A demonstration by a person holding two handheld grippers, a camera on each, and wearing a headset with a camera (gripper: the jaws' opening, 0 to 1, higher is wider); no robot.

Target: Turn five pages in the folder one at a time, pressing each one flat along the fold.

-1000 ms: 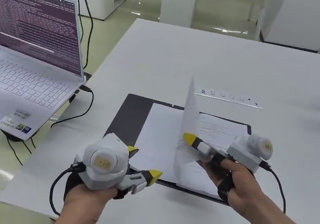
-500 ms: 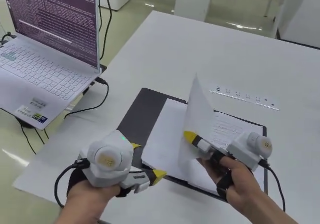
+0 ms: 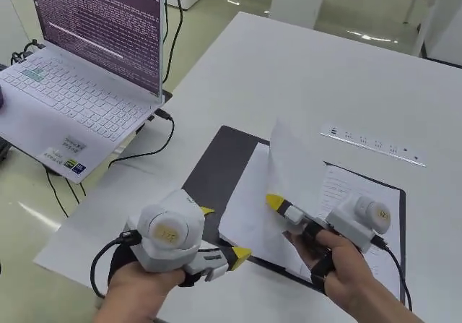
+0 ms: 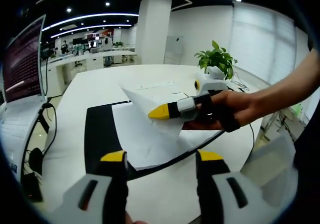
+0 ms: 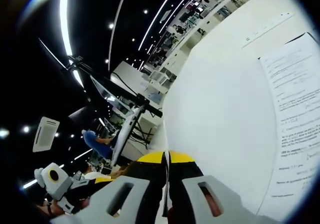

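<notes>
Page (image 3: 294,165) raised, curved, blank side showing | right gripper (image 3: 275,202) fingers pinching it | left gripper (image 4: 162,157) fingers spread

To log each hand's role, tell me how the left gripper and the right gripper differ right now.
The left gripper is open and holds nothing; the right gripper is shut on a page, which stands lifted above the folder. The left gripper sits by the folder's near-left corner; the right gripper reaches in over the folder's right half. Both have yellow tips and white bodies.
</notes>
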